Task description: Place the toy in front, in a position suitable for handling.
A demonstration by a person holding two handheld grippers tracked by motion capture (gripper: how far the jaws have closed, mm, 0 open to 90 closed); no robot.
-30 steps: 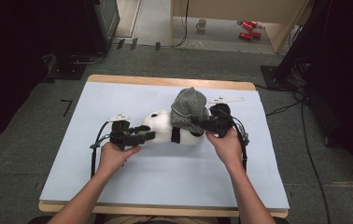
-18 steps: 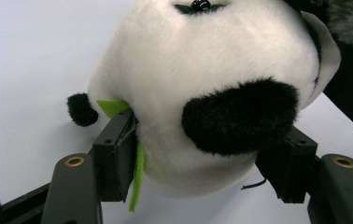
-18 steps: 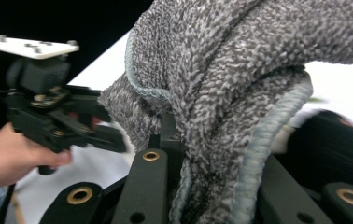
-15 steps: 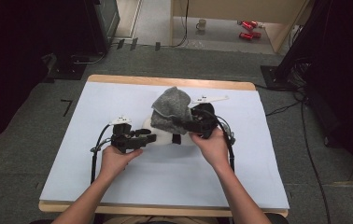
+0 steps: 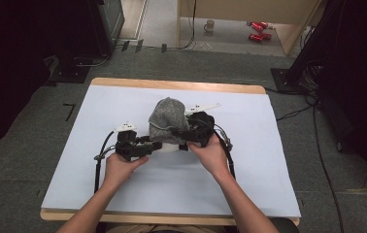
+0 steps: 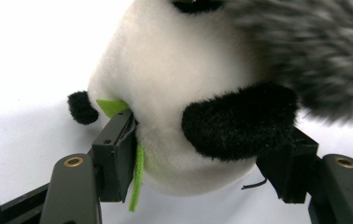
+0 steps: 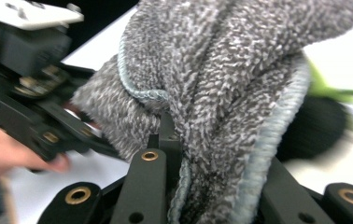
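A white and black panda plush (image 6: 179,93) with a green felt leaf (image 6: 137,172) lies at the middle of the table. My left gripper (image 6: 202,161) is shut on its body, a pad pressing each side. A grey knitted hat (image 5: 168,115) sits over the far part of the panda (image 5: 169,146). My right gripper (image 5: 179,132) holds the hat's rim from the right. In the right gripper view that gripper (image 7: 216,158) is shut on the hat (image 7: 212,70), with the left gripper (image 7: 34,93) at the left and a black panda limb (image 7: 310,130) behind the rim.
A white sheet (image 5: 123,97) covers the wooden table (image 5: 172,85). Cables trail from both grippers across the sheet. On the floor beyond the table stand a mug (image 5: 209,24) and red cans (image 5: 257,30). Dark cabinets flank both sides.
My right gripper has carried the grey hat leftward, onto the panda. The left gripper and the panda have stayed where they were.
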